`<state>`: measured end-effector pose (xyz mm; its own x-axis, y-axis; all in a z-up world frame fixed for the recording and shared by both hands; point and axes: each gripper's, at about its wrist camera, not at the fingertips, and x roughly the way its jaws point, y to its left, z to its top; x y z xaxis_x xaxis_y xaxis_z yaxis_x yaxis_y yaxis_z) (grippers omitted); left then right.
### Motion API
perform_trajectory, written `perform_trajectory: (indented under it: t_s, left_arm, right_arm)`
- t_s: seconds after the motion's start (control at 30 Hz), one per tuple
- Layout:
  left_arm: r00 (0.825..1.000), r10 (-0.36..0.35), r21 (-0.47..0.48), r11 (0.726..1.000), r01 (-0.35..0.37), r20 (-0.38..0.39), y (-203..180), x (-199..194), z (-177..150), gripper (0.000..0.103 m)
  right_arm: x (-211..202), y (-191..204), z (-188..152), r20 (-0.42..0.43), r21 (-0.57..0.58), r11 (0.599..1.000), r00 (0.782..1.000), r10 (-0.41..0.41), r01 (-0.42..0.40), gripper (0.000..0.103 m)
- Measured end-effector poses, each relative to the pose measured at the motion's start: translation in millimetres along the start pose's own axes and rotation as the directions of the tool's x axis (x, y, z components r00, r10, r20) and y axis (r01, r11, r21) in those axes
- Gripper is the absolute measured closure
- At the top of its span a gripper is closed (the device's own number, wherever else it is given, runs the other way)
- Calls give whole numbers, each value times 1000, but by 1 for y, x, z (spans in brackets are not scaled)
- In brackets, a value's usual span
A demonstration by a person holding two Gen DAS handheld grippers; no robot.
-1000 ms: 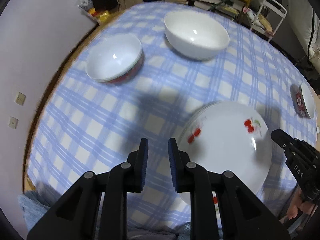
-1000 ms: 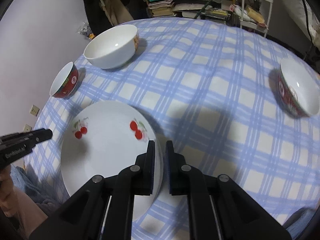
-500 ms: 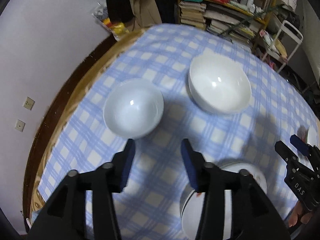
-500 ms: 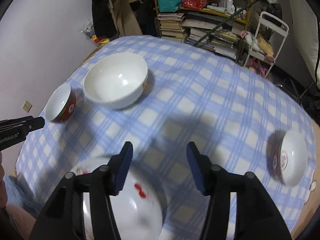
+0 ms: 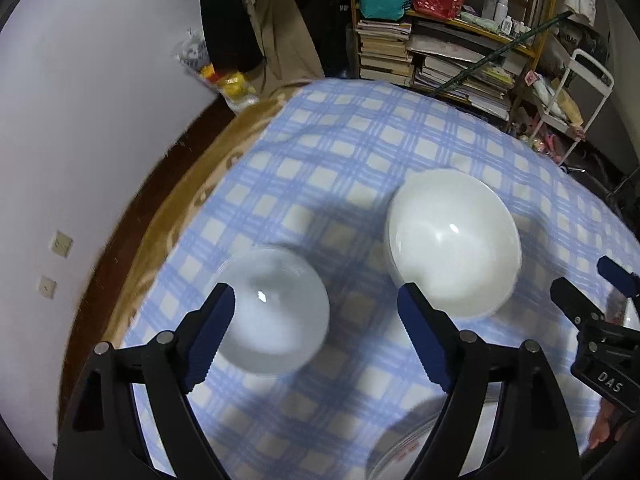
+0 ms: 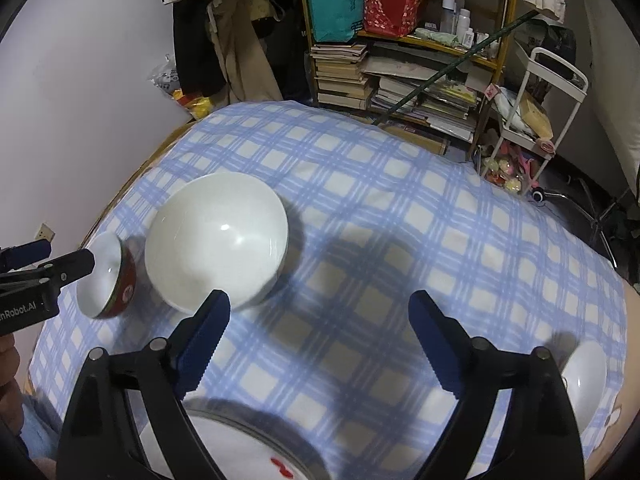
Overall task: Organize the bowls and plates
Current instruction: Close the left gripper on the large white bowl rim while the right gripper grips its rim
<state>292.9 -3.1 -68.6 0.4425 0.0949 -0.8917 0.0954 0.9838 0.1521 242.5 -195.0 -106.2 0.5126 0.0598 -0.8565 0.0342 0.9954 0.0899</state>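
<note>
A large white bowl (image 5: 454,242) (image 6: 218,238) stands on the blue checked tablecloth. A smaller bowl, white inside and red outside (image 5: 276,312) (image 6: 108,276), stands to its left. A white plate with red cherries (image 6: 256,452) (image 5: 404,452) lies at the near edge, partly hidden by the fingers. Another small bowl (image 6: 582,380) stands at the right edge. My left gripper (image 5: 316,314) is wide open and empty above the cloth between the two bowls. My right gripper (image 6: 320,312) is wide open and empty above the cloth, beyond the plate.
The round table (image 5: 168,216) has a brown rim beyond the cloth near the white wall. Behind it stand a shelf of books and bags (image 6: 400,60), hanging clothes (image 6: 224,40) and a white cart (image 6: 536,112).
Both grippers went from shut to wide open. Both have lifted and tilted away from the plate, so the two bowls and the far room now fill the views.
</note>
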Motion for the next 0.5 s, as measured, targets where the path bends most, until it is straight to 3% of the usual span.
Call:
perform_trajectory:
  t_s: [0.33, 0.5]
  left_arm:
    - [998, -16, 33, 999, 18, -65, -18, 44, 14, 20]
    - [998, -40, 71, 997, 44, -54, -30, 54, 19, 20]
  right_arm:
    - [37, 2, 19, -58, 25, 999, 997, 41, -40, 8]
    - [49, 6, 22, -50, 12, 999, 997, 51, -51, 8]
